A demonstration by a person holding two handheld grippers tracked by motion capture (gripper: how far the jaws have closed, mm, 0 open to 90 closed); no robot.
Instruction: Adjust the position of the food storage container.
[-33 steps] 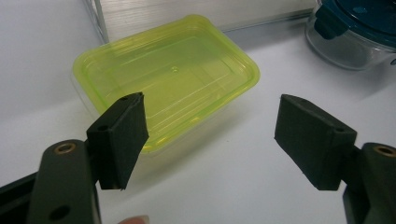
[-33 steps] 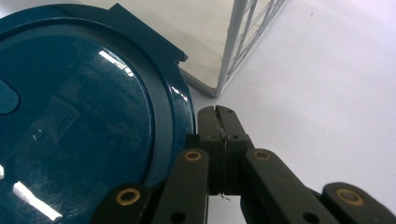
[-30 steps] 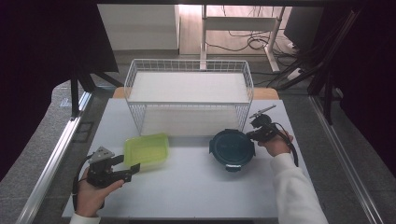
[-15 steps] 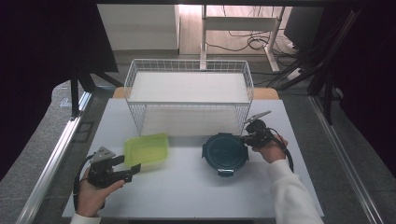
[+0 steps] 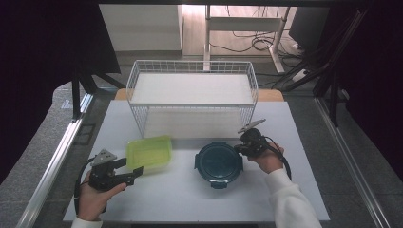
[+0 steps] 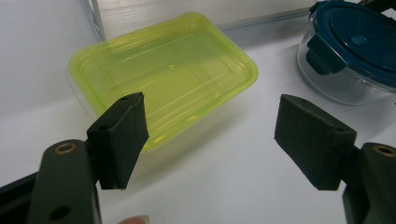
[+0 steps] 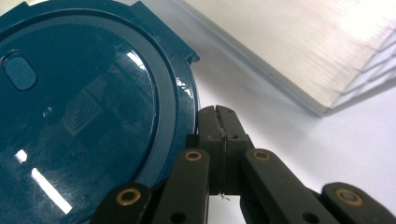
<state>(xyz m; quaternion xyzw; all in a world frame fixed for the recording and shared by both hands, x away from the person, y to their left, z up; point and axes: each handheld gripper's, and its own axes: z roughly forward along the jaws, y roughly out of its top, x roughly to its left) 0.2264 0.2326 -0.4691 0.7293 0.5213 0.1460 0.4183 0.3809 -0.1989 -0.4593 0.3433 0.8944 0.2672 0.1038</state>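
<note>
While your right claw point(image 7: 219, 116), pressed shut, is nudging the round container point(image 5: 219, 163) across the counter point(image 5: 190, 199), your left claw point(image 6: 210, 135) is waiting wide by the green box point(image 6: 163, 79); next, ease off.

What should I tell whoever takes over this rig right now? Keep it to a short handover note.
Left hand-held gripper: jaws open, nothing between them, pointing at the yellow-green container, lid on, at the table's front left.
Right hand-held gripper: jaws shut on nothing, tips against the rim of the round blue-lidded container, apparently nudging it.
White wire basket: at the back of the table, nothing in it.
Done: neither container lifted or opened.
Left: probably gripping the containers and moving them, perhaps toward the basket.
</note>
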